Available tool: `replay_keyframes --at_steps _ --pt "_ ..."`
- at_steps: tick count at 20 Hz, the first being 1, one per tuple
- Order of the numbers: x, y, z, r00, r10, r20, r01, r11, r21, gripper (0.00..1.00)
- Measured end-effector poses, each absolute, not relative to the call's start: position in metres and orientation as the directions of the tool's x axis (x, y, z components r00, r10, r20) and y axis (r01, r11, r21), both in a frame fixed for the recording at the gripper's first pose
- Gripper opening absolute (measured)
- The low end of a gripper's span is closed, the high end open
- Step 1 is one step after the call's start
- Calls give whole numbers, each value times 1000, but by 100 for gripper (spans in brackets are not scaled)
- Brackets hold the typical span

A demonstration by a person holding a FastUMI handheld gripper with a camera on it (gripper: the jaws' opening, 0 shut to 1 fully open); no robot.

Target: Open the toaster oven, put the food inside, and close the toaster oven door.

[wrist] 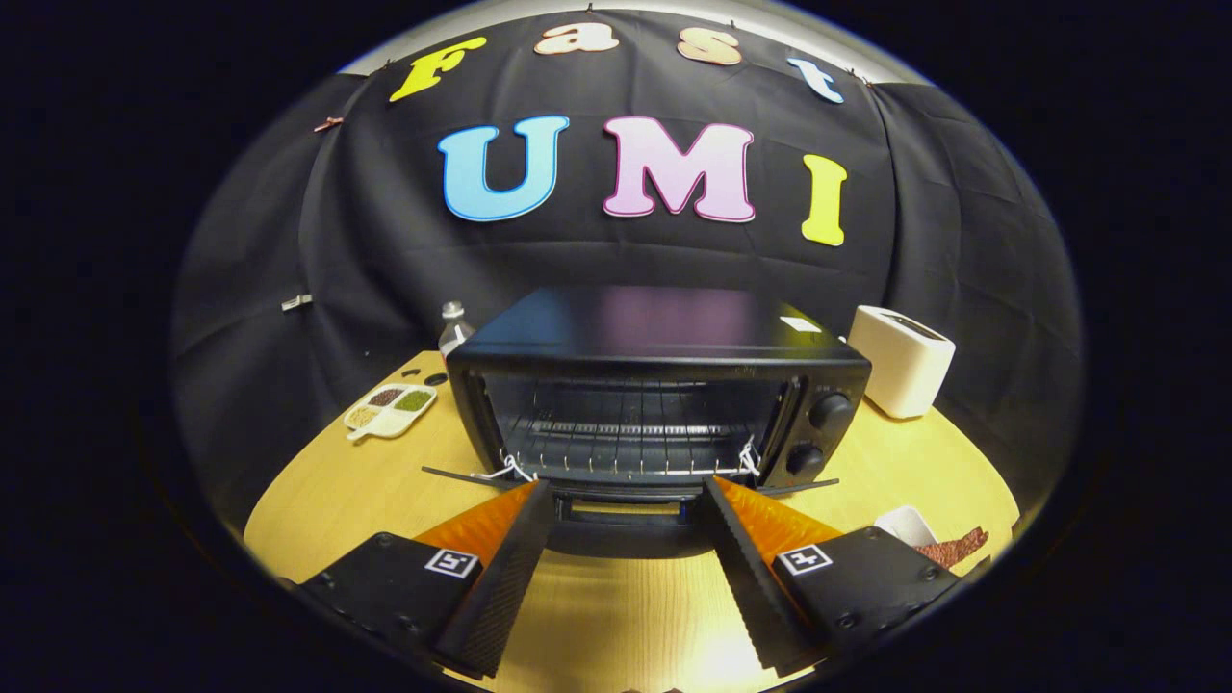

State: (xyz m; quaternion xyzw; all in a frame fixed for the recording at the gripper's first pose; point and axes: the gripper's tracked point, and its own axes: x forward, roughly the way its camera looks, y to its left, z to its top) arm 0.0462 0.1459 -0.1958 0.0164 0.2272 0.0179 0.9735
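Note:
The black toaster oven (664, 332) stands in the middle of the round wooden table (327, 491). Its door (626, 525) is folded down flat toward me, and the wire rack (626, 433) inside is bare. My gripper (626, 486) is open, with its fingertips spread wide at the front edge of the lowered door. The door's handle lies between them and neither finger presses on it. A white dish (905, 525) with reddish-brown food (953, 551) sits on the table just right of my right finger, partly hidden by the gripper body.
A white pop-up toaster (905, 361) stands right of the oven. A white divided tray of seeds (390, 409) and a bottle (452, 327) sit to its left. The oven's two knobs (823, 414) are on its right front. The table edge curves close on both sides.

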Motion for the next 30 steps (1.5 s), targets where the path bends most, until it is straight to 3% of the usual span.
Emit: replay_keyframes --at_steps 4,9,16,25,30 --pt "7 148 -242 825 81 -559 -76 997 32 97" --pt "-13 129 -276 773 72 -630 -27 996 80 97" --pt "-23 94 -240 802 86 -591 -48 996 81 97" --pt "-24 -18 -165 845 -29 -534 54 998 31 97" --pt "-25 -76 -163 841 -36 -540 61 998 28 97"
